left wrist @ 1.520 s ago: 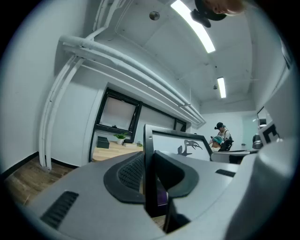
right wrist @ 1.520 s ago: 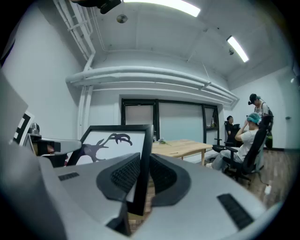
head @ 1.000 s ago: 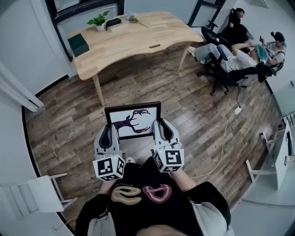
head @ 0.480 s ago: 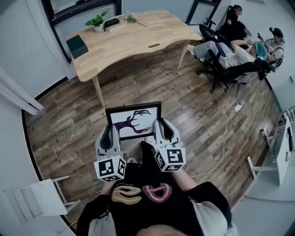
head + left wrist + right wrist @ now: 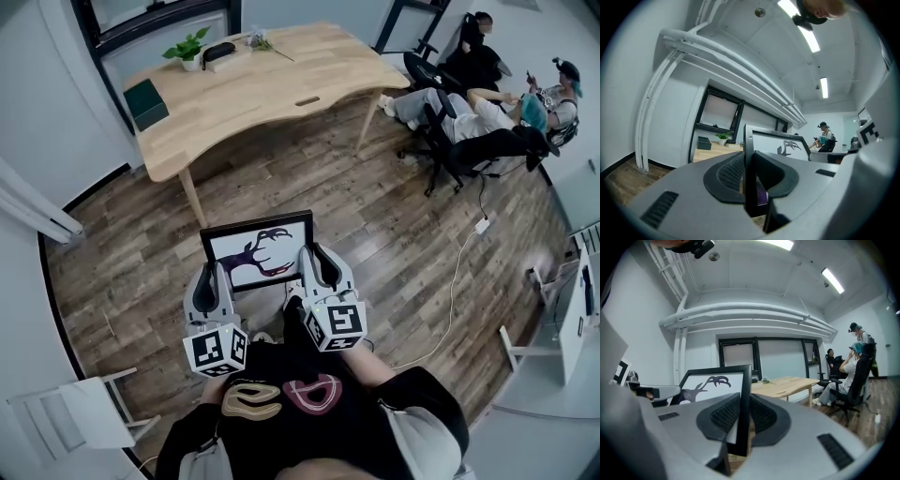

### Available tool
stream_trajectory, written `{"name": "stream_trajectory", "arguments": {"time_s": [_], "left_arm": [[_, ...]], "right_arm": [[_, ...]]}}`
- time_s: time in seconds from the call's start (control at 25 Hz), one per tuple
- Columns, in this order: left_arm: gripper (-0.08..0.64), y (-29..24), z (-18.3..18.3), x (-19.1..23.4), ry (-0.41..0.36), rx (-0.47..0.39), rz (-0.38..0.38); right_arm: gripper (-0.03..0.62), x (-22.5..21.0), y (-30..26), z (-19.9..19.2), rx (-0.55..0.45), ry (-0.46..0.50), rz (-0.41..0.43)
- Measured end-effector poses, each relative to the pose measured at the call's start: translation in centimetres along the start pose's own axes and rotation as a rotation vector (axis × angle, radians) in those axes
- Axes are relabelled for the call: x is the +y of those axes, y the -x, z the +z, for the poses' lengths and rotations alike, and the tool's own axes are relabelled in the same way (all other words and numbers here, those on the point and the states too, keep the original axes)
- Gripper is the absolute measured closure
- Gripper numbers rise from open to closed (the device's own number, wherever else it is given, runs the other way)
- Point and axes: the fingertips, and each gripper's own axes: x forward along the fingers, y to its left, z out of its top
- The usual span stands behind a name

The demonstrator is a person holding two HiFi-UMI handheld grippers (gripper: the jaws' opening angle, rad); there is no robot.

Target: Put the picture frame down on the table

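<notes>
The black picture frame [image 5: 258, 251], with a dark antler drawing on white, is carried above the wood floor, well short of the light wooden table [image 5: 272, 89]. My left gripper [image 5: 208, 281] is shut on the frame's left edge and my right gripper [image 5: 317, 265] on its right edge. In the left gripper view the frame's black edge [image 5: 750, 159] stands upright between the ribbed pads [image 5: 731, 171] of that gripper [image 5: 749, 183]. In the right gripper view the frame [image 5: 744, 394] is clamped the same way in the right gripper [image 5: 743, 416], and the table [image 5: 785, 383] lies beyond.
On the table stand a potted plant [image 5: 187, 47], a black case [image 5: 218, 52] and a dark green box [image 5: 143, 101]. Several people sit on office chairs [image 5: 445, 131] at the right. A cable [image 5: 450, 291] crosses the floor. A white chair [image 5: 66, 422] is at the lower left.
Both grippers and the frame have shifted a little left and lower in the head view. The table has slid slightly left. Both grips look unchanged.
</notes>
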Motion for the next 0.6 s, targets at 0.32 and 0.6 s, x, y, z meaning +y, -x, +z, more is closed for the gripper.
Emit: {"name": "stream_trajectory", "arguments": {"time_s": [0.32, 0.6], "left_arm": [[0.482, -11.3, 1.5, -1.5, 0.008, 0.026, 0.052], [0.482, -14.4, 0.6, -2.3, -0.008, -0.021, 0.072]], "right_arm": [[0.520, -6.0, -9.9, 2.8, 0.039, -0.008, 0.044], [0.520, -8.5, -13.3, 2.3, 0.000, 0.006, 0.082]]}}
